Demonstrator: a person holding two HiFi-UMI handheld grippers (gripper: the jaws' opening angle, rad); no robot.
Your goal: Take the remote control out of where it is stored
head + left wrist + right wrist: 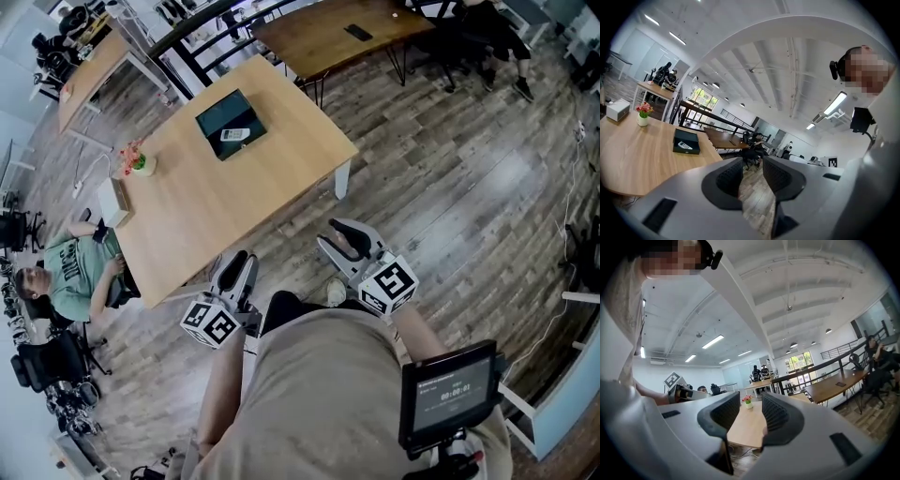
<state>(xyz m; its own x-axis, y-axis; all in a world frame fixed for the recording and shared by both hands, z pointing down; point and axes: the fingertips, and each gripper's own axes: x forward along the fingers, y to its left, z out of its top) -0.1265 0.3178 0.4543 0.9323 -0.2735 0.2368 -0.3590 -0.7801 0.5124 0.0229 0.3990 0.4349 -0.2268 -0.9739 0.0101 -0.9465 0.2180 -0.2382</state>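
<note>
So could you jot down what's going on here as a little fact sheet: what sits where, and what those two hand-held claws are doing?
Table: light wood, in front of the person
Storage box: dark, open at the top, on the table's far part
Remote control: light-coloured, lying in the box, untouched
Flower pot: near one table edge
White box: beside the flower pot
Left gripper: jaws apart, empty, by the table's near edge
Right gripper: jaws apart, empty, over the floor
Seated person: next to the table
</note>
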